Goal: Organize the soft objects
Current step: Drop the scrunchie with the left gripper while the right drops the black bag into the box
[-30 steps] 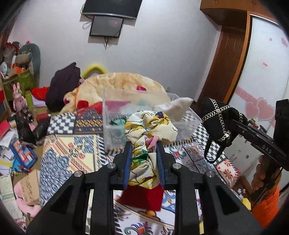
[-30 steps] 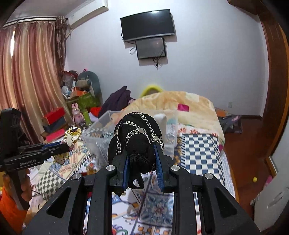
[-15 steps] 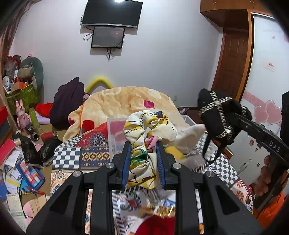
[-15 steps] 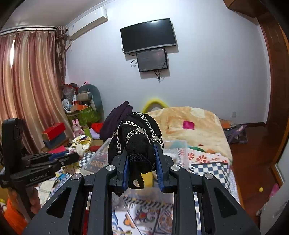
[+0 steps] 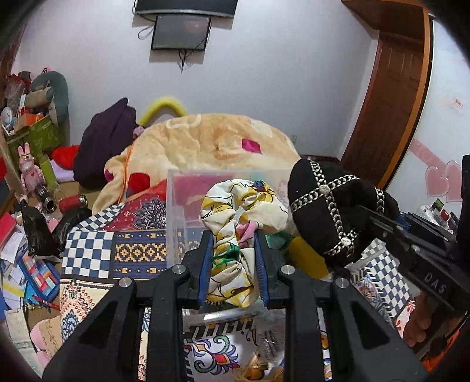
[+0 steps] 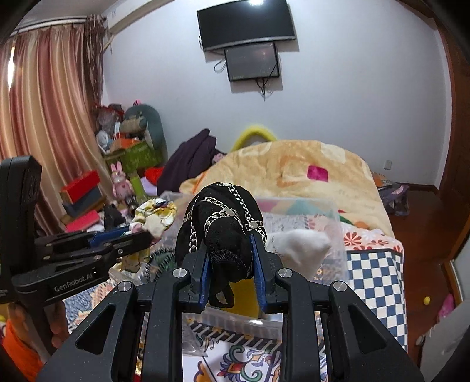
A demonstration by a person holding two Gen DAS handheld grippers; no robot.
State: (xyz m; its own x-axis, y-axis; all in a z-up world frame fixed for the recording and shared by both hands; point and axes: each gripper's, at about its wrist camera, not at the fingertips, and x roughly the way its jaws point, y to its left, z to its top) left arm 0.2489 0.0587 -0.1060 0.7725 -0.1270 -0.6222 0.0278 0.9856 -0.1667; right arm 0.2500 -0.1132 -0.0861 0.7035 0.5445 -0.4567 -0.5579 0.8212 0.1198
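wall-mounted tv (image 6: 246, 23) high on the white wall; small dark monitor (image 6: 252, 60) directly under it, cables hanging. orange blanket heap (image 6: 293, 173) on the bed below the tv. dark purple garment (image 6: 188, 160) left of the blanket, yellow curved cushion (image 6: 256, 132) behind it. pink curtains (image 6: 44, 129) far left of the tv. pink rabbit toy (image 6: 120, 183) and red box (image 6: 80, 182) near the curtains. wooden door (image 5: 390, 108) right of the tv.

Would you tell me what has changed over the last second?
Both claws advanced over the clear plastic bin, closing together: the black chain-trimmed hat now nearly meets the floral fabric scrunchie. Unchanged: left claw and right claw keep their grips.
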